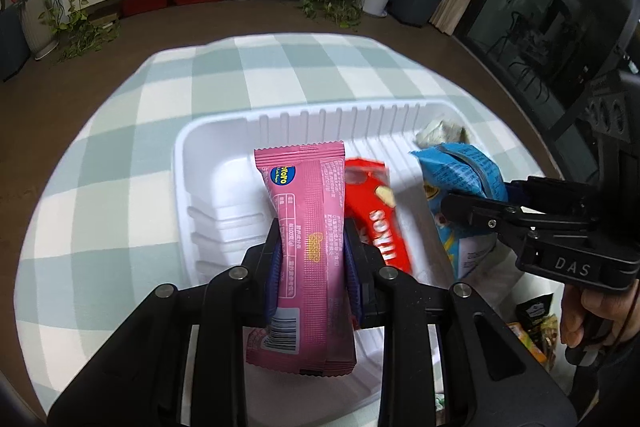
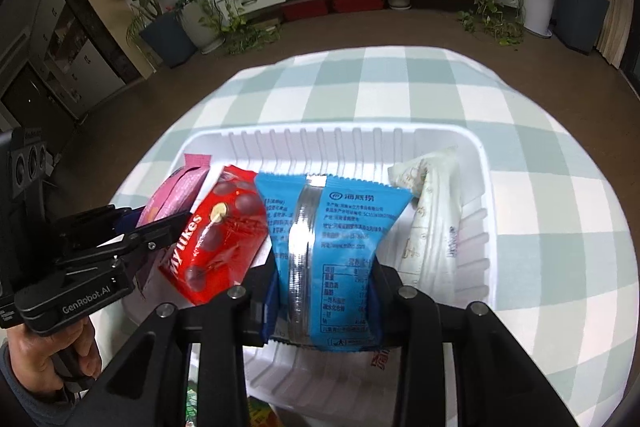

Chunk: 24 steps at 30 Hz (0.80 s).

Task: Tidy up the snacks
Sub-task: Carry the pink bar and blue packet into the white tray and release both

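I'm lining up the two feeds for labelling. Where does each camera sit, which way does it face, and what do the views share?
Left wrist view: sits on the left gripper, looking down along its fingers at the pink packet it clamps over the white tray; the right gripper and a hand show at right.
Right wrist view: sits on the right gripper, looking down at the blue packet it clamps; the left gripper and a hand show at left.
Shared: tray, red packet, checked tablecloth, both packets.

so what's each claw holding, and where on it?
Left claw pinches the pink snack packet across its middle. Right claw clamps the blue snack packet by its lower half.
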Each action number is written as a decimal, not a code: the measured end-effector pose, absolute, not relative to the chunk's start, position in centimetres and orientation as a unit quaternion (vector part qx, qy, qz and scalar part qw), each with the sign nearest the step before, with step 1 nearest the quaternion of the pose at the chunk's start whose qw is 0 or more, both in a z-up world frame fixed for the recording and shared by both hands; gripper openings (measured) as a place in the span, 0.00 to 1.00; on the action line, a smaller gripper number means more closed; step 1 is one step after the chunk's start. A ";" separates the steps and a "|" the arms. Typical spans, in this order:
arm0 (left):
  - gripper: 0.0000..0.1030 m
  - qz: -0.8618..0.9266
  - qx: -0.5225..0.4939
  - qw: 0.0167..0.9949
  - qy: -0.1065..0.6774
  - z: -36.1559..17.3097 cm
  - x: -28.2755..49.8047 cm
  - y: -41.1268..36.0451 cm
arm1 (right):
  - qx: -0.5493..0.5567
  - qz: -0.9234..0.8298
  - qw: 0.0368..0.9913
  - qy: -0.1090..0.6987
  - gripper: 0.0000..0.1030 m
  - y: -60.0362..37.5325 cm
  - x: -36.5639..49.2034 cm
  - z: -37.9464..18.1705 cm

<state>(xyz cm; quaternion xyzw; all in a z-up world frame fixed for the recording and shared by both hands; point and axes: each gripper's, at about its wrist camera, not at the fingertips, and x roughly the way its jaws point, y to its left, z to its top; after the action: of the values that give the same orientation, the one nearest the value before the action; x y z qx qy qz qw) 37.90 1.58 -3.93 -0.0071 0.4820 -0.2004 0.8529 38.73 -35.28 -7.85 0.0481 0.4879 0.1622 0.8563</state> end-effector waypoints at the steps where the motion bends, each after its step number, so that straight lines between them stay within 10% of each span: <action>1: 0.24 -0.202 -0.010 0.851 0.485 -4.3 37.9 1.5 | 0.043 0.162 0.856 0.489 0.36 -35.1 38.7 -8.0; 11: 0.27 -0.200 -0.008 0.849 0.489 -5.3 38.0 1.0 | 0.022 0.153 0.859 0.487 0.37 -34.2 38.5 -8.6; 24: 0.63 -0.183 -0.007 0.858 0.480 -4.2 36.7 1.8 | 0.018 0.145 0.860 0.488 0.52 -34.2 38.3 -8.8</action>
<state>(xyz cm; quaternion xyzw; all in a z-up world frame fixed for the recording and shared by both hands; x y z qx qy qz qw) 36.72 1.76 -4.25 -0.0073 0.4803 -0.1833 0.8577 38.27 -34.23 -8.80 0.0176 0.4882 0.1454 0.8604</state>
